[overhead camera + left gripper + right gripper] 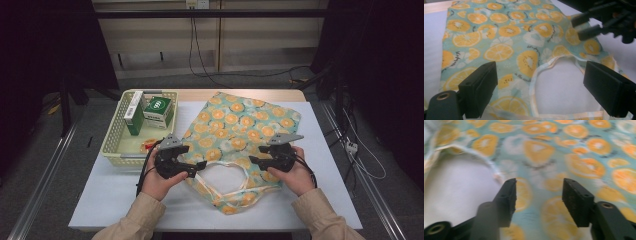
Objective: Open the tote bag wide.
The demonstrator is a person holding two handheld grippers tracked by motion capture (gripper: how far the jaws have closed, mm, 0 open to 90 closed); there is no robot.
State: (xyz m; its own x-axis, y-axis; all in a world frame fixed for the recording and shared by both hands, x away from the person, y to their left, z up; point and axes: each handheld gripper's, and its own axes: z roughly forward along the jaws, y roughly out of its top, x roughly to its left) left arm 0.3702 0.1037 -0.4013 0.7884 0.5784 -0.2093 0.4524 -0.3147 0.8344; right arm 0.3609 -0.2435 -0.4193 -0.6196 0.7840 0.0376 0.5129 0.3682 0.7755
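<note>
**Inspector:** Tote bag (pixel 240 135), fruit-print fabric, lies flat on the white worktop (pixel 325 165), its mouth and looped handle (pixel 225 172) turned toward the person. Confirm gripper positions.

**Assistant:** Left gripper (pixel 200 169) sits at the left side of the bag's opening; right gripper (pixel 254 161) at the right side, each held in a hand. They face one another across the handle loop.

**Inspector:** Jaw state?

**Assistant:** Both sets stand apart, nothing between them. In the left gripper view the jaws straddle the handle strap and the bare patch inside it; in the right gripper view they hover over printed cloth just beside the hem. I cannot tell whether either touches the fabric.

**Inspector:** Reason for that stance?

**Assistant:** My judgement: one gripper per side suits pinching the rim and spreading the mouth open, likely for loading.

**Inspector:** Loading what?

**Assistant:** A cream basket (pixel 112 142) stands left of the bag, holding green-and-white boxes (pixel 159 111).

**Inspector:** Surroundings?

**Assistant:** Worktop is plain and matte. Grey floor around it, cables (pixel 200 55) trailing down a pale back wall, dark edges.
</note>
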